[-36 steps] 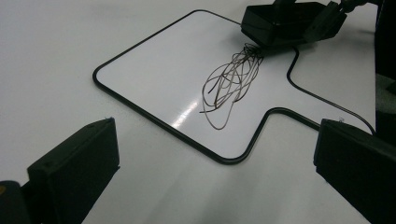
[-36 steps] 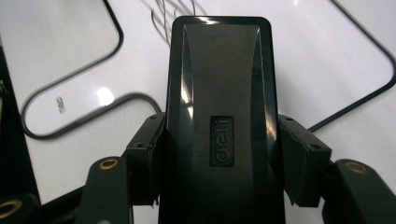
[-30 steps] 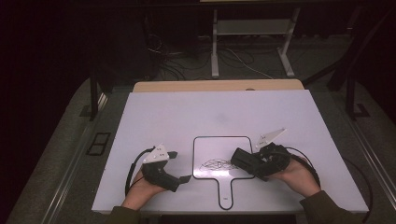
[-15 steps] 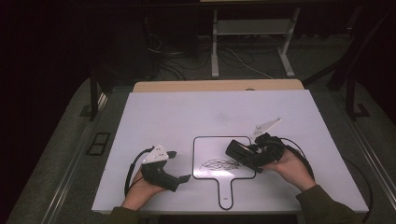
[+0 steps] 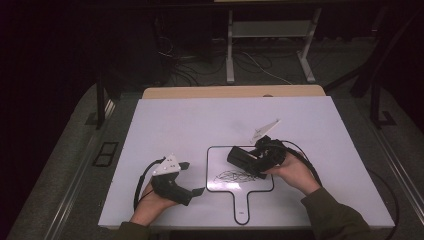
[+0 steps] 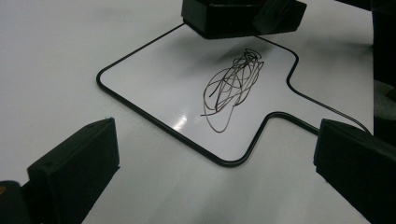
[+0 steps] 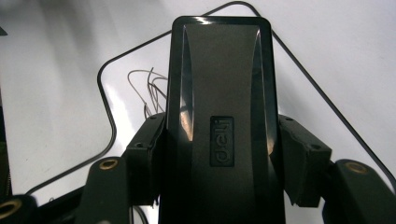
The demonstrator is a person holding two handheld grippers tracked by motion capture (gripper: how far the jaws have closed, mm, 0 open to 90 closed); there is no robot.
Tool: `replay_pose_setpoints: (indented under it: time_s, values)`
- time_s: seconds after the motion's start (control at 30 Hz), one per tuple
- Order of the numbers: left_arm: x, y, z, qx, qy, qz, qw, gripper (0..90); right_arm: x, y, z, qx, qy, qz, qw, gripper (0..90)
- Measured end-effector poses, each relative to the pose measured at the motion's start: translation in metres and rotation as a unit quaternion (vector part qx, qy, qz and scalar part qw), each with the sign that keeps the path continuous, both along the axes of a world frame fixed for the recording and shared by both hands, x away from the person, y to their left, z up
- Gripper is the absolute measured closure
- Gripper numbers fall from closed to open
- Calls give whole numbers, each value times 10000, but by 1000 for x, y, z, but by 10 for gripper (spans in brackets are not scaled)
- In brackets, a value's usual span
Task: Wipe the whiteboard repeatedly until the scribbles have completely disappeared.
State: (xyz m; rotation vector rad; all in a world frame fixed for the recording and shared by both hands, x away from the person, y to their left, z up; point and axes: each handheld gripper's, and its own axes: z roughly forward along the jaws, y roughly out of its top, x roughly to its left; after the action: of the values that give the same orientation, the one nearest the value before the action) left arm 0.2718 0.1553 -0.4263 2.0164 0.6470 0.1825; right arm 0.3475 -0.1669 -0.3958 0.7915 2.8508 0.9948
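**One scribble left, and a few ways to miss it**

One eraser [image 7: 219, 116] is clamped between your right gripper [image 5: 248, 161]'s jaws, held over the upper part of the whiteboard paddle [image 5: 215, 182], just above the scribble [image 5: 235, 176]. Your left gripper [image 5: 192, 177] rests beside the paddle's left edge, jaws spread wide with nothing between them.

The paddle looks loose on the table [image 5: 165, 120]. Press sideways without steadying it and it may slide, so the eraser skates rather than wipes. Tilt the eraser and only an edge would touch, leaving streaks. The trailing cable [image 5: 305, 160] right of the paddle could snag.

The tabletop is plain white; beyond it the room is dark, with a metal stand [image 5: 270, 30] and loose floor wires.
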Motion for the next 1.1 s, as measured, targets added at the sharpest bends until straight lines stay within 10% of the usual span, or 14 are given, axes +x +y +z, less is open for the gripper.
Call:
replay_pose_setpoints:
  time_s: [0.4, 1.1]
  values:
    - [1, 2, -2, 21, 29, 14, 10000, 0, 3, 37, -17, -319, 1, 339, 9989, 388]
    - [2, 4, -5, 153, -46, 6, 9999, 0, -7, 50, -32, -604, -306, 606, 9959, 387]
